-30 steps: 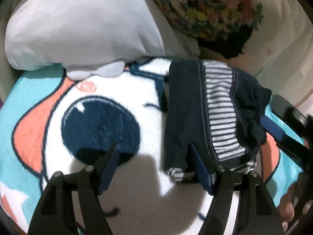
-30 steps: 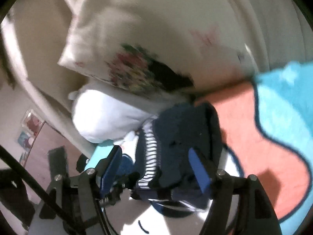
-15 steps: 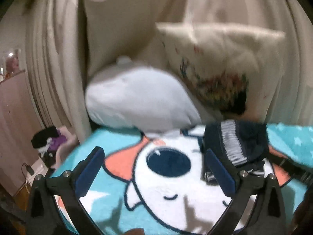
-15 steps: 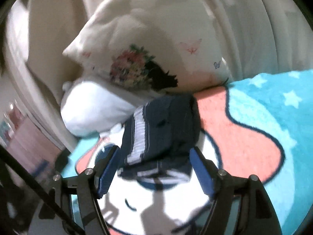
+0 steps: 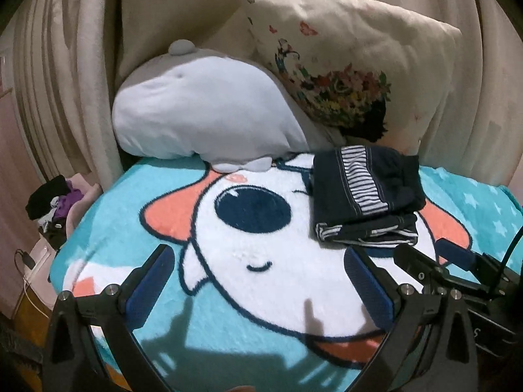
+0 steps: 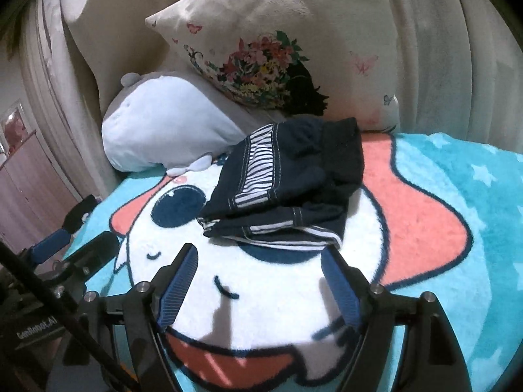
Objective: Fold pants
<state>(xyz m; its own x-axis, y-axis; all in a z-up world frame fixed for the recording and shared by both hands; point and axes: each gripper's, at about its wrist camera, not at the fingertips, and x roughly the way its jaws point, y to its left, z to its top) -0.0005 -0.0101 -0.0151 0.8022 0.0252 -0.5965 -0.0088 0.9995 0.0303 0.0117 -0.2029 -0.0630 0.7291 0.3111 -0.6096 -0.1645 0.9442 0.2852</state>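
The dark navy pants [image 5: 366, 192] with a white-striped side band lie folded in a small stack on the cartoon blanket [image 5: 261, 261]; they also show in the right wrist view [image 6: 287, 189]. My left gripper [image 5: 261, 287] is open and empty, above the blanket, in front and to the left of the pants. My right gripper [image 6: 261, 287] is open and empty, just in front of the pants; it also shows in the left wrist view [image 5: 434, 258]. The left gripper shows at the left edge of the right wrist view [image 6: 65, 228].
A white-grey plush pillow [image 5: 202, 111] and a floral cushion [image 5: 343, 75] lean against cream curtains [image 5: 65, 65] behind the pants. A pile of dark and purple clothes [image 5: 55, 202] sits off the bed's left edge.
Both grippers have pulled back and away from the folded pants, which now lie free on the blanket. The views widened to show the pillows and curtains.
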